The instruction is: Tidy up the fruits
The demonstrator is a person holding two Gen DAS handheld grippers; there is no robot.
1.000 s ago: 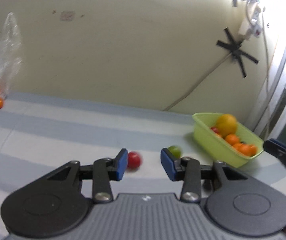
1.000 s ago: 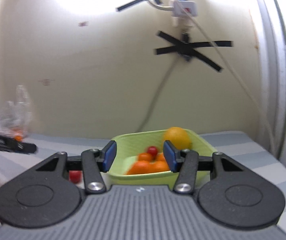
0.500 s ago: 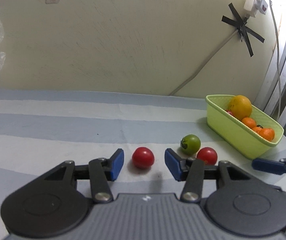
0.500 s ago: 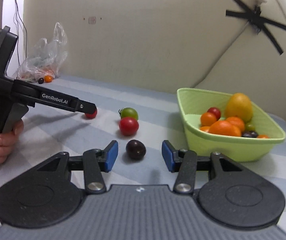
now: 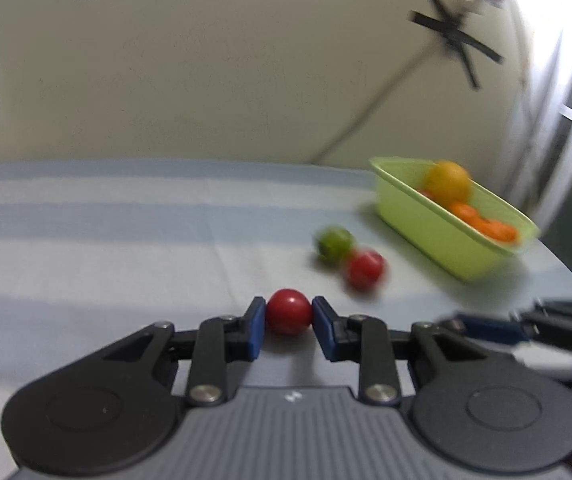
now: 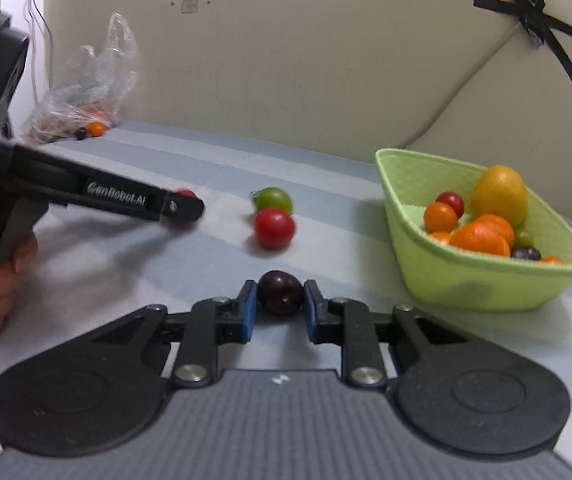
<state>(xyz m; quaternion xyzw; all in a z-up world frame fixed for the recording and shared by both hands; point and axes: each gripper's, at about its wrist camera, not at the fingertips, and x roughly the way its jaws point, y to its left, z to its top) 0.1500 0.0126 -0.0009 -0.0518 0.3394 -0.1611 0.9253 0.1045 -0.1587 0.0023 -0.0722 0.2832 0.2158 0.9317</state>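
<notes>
Here, two grippers, each clamped on one fruit on the striped cloth.

Left gripper pads press a red tomato; right gripper pads pinch a dark plum. Two loose fruits lie between them and the basket: one green tomato, one red tomato, touching. One green basket holds roughly nine fruits. One plastic bag at far left, two small fruits beside it.
</notes>
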